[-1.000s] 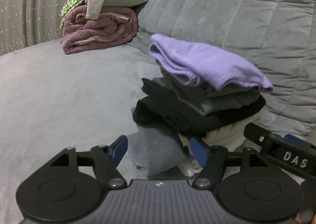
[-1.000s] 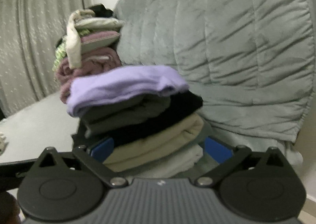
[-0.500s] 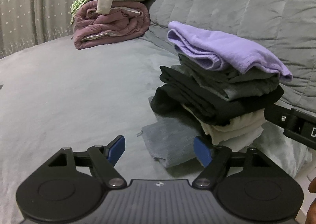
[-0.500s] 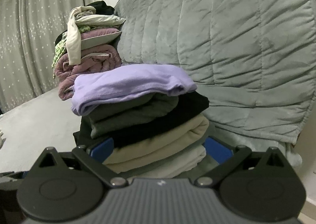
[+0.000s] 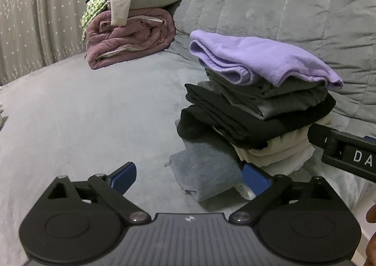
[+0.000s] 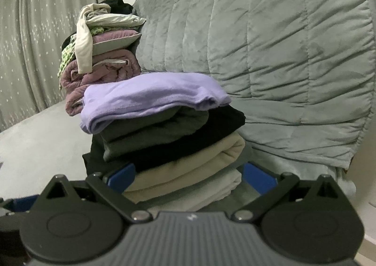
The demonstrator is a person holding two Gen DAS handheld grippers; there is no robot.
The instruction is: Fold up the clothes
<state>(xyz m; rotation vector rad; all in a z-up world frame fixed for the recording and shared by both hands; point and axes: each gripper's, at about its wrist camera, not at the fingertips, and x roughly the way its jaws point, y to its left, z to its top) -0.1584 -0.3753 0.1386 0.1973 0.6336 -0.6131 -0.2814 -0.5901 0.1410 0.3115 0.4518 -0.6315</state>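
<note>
the stack of folded clothes (image 5: 256, 111) sits on the grey bed (image 5: 98, 115), close against the quilted backrest (image 6: 282, 54), with a lilac garment (image 6: 152, 99) on top, then dark grey, black and cream layers, and a grey piece (image 5: 206, 172) sticking out flat at the bottom. the left claw (image 5: 190, 176) has just been opening and now stands wide, nothing between its pads; the stack lies ahead and to its right, and the protruding grey piece runs diagonally toward the gap between its blue fingers. the right claw (image 6: 188, 178) is also spread wide, its fingers straddling the lower cream and pale layers of the stack, but the pads do not look pressed on the cloth, so it seems to grip nothing. the right one is plainly nearer, right up at the stack. a second pile (image 5: 127, 21), mauve bedding with loose clothes on top, waits well apart, further along the bed. the next garment probably comes from there.
</note>
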